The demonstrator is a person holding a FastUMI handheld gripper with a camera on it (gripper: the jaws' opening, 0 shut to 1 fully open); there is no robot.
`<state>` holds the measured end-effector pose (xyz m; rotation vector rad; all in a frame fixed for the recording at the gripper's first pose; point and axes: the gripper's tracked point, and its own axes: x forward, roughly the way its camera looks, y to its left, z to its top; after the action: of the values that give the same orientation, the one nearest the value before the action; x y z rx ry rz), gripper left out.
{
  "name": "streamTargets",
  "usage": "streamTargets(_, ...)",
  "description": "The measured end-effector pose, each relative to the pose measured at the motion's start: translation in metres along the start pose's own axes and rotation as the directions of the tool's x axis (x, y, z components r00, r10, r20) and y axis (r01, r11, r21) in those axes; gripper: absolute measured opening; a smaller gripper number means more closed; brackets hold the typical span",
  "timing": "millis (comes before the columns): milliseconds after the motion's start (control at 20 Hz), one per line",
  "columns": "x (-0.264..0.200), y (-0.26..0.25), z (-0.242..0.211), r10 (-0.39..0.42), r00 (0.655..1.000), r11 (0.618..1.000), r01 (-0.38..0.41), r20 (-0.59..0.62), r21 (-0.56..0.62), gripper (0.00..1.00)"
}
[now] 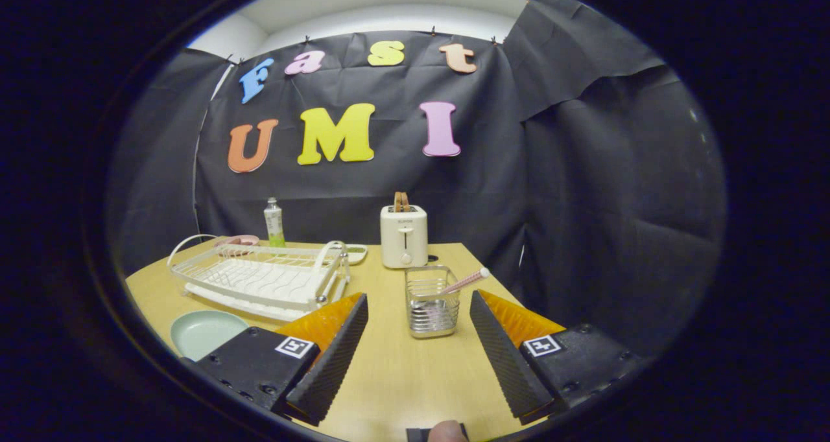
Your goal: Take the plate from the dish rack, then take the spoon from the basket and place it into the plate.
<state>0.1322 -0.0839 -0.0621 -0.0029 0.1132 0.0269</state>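
Your fingers (418,312) stand apart over the counter (395,377), with the basket (432,301) just ahead between them and the spoon (463,281) standing in it. The dish rack (259,277) sits left of the basket, the plate (204,332) before it. Behind stand the toaster (404,236) and a bottle (274,223).

Pale green plate (206,330) flat beside white dish rack (259,279), spoon (463,282) leaning in basket (432,301)
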Motion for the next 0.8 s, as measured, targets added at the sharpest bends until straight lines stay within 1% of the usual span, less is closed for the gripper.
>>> streamTargets(50,0.011,-0.010,0.002,-0.005,1.000,1.000,0.005,0.015,0.010,1.00)
streamTargets(150,0.030,-0.027,0.003,0.001,0.999,0.999,-0.003,0.034,0.039,0.94)
streamTargets(250,0.048,-0.038,-0.002,0.017,1.000,0.997,-0.019,0.025,0.073,0.87)
streamTargets(350,0.067,-0.040,-0.009,0.041,0.999,0.995,-0.041,0.006,0.088,0.80)
streamTargets(400,0.076,-0.040,-0.009,0.047,0.999,0.994,-0.046,-0.002,0.102,0.73)
streamTargets(450,0.083,-0.040,-0.009,0.050,0.999,0.992,-0.049,-0.007,0.114,0.71)
streamTargets(500,0.090,-0.038,-0.012,0.055,0.998,0.992,-0.053,-0.015,0.118,0.67)
streamTargets(650,0.100,-0.030,-0.006,0.089,0.996,0.985,-0.086,-0.013,0.149,0.59)
streamTargets(750,0.106,-0.034,-0.007,0.081,0.996,0.983,-0.076,-0.023,0.170,0.45)
streamTargets(800,0.105,-0.030,-0.003,0.103,0.994,0.978,-0.096,-0.025,0.187,0.39)
